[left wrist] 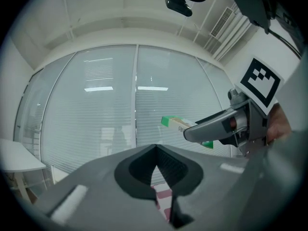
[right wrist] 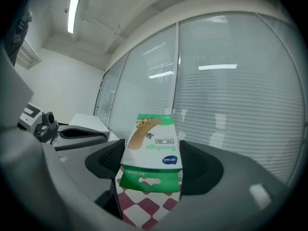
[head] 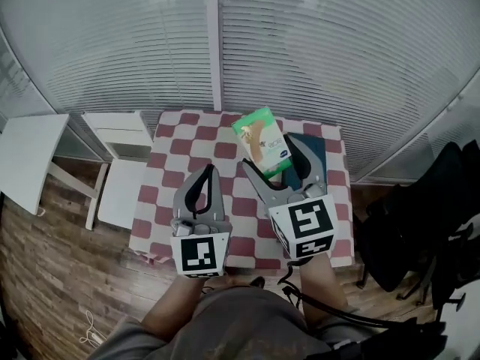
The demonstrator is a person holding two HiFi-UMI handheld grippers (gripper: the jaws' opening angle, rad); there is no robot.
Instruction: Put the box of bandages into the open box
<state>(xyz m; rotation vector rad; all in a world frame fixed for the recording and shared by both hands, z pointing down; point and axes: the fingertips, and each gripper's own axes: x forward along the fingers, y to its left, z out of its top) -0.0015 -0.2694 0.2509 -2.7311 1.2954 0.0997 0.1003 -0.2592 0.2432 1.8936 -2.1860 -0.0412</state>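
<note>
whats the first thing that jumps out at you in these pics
The green and white bandage box stands out first, clamped between the jaws of the right gripper over the far right part of the red and white checked table. Just beside it on the right lies a dark box. The left gripper sits nearer the middle of the table, jaws together with nothing between them.

The open box (head: 316, 153) lies mostly hidden behind the bandage box (head: 261, 136) and right tongs (head: 270, 154).
</note>
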